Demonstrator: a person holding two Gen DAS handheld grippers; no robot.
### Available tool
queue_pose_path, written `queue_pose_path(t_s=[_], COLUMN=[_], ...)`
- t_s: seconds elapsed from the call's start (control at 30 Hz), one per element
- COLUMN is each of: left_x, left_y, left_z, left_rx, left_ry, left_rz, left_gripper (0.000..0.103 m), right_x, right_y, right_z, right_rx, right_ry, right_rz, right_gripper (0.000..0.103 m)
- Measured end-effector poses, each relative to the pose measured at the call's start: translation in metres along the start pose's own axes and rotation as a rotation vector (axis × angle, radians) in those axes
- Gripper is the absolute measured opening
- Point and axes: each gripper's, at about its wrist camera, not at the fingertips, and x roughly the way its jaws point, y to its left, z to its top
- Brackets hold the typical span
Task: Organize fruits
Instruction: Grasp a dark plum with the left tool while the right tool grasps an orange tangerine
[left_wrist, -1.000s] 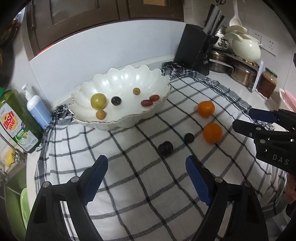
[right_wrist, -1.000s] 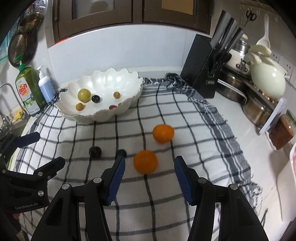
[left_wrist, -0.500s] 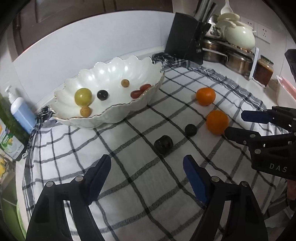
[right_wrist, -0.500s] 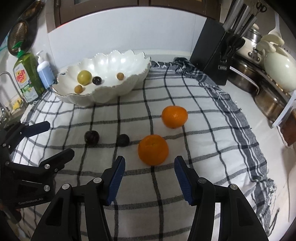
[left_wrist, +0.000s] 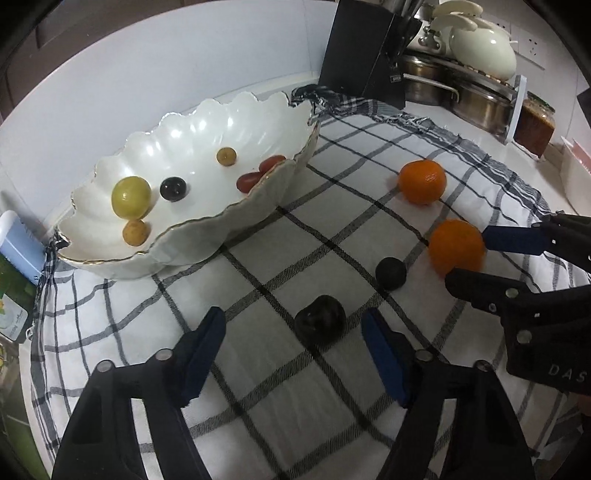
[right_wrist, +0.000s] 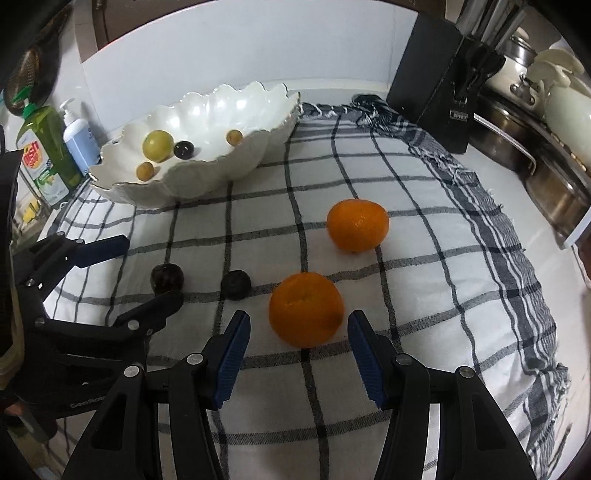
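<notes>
A white scalloped bowl (left_wrist: 258, 199) (right_wrist: 236, 162) holds a green fruit (left_wrist: 131, 196), a dark grape (left_wrist: 173, 189), small yellow fruits and red ones. On the checked cloth lie a dark plum (left_wrist: 320, 324) (right_wrist: 167, 277), a smaller dark fruit (left_wrist: 390, 273) (right_wrist: 236, 283) and two oranges (left_wrist: 456, 247) (left_wrist: 422, 181). My left gripper (left_wrist: 293, 332) is open, its fingers either side of the plum. My right gripper (right_wrist: 297, 332) is open around the near orange (right_wrist: 306, 309); the far orange (right_wrist: 357, 225) lies beyond.
A black knife block (right_wrist: 436, 99) and steel pots (right_wrist: 517, 136) stand at the back right. Dish soap (right_wrist: 42, 155) and a pump bottle (right_wrist: 77, 140) stand left of the bowl. A jar (left_wrist: 533, 123) stands at the far right.
Both grippers have moved forward and down. The plum now lies between my left fingers and the near orange between my right fingers. No fruit has moved.
</notes>
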Motion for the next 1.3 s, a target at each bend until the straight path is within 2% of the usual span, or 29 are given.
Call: queue_pose_path(t_s=[0.2, 0.3, 0.47, 0.53, 0.97, 1.3], left_x=[0.011, 0.011, 0.010, 0.009, -0.026, -0.068], left_y=[0.001, 0.002, -0.001, -0.003, 0.002, 0.010], left_z=[0.001, 0.001, 0.002, 0.002, -0.005, -0.005], left_rx=[-0.025, -0.045, -0.056, -0.059, -0.119, -0.163], left_ry=[0.024, 0.026, 0.037, 0.040, 0.007, -0.044], left_rz=[-0.009, -0.022, -0.046, -0.048, -0.063, -0.034], left_gripper=[0.062, 0.053, 0.034, 0.030, 0.029, 0.029], right_x=[0.008, 0.010, 0.009, 0.009, -0.014, -0.056], right_y=[-0.004, -0.005, -0.008, -0.009, -0.002, 0.013], right_z=[0.001, 0.001, 0.000, 0.000, -0.005, 0.002], right_rx=[0.024, 0.040, 0.055, 0.061, 0.053, 0.019], right_ry=[0.015, 0.019, 0.012, 0.010, -0.023, -0.111], right_rz=[0.003, 0.015, 0.024, 0.027, 0.042, 0.061], right_gripper=[0.054, 0.047, 0.044, 0.043, 0.042, 0.042])
